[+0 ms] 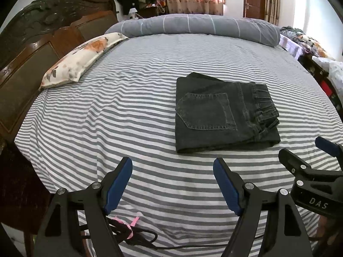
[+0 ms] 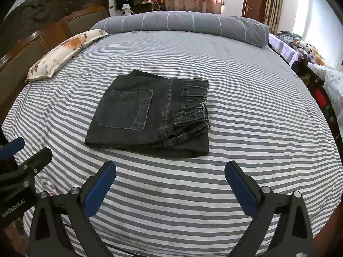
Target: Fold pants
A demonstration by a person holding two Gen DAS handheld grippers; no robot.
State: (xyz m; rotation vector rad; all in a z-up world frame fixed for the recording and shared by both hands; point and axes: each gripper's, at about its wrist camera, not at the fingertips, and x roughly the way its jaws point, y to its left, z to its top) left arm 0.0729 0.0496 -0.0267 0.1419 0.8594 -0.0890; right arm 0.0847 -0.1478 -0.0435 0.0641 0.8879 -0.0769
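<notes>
Dark pants (image 1: pixel 223 111) are seen folded into a compact rectangle, back pocket up, mid-bed on a striped sheet (image 1: pixel 133 111), well apart from the pillow (image 1: pixel 79 60) at the headboard edge. Both the left claw (image 1: pixel 172 184) and right claw (image 2: pixel 170 187) are held spread and empty above the sheet, just short of the pants.

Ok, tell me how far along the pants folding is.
Done: the pants lie in a compact folded stack on the striped bed sheet, back pocket up, waistband to the right. In hand: nothing; the left gripper and right gripper both hang with jaws open and empty, short of the stack. Left: apparently nothing, bar perhaps squaring the edges.
</notes>
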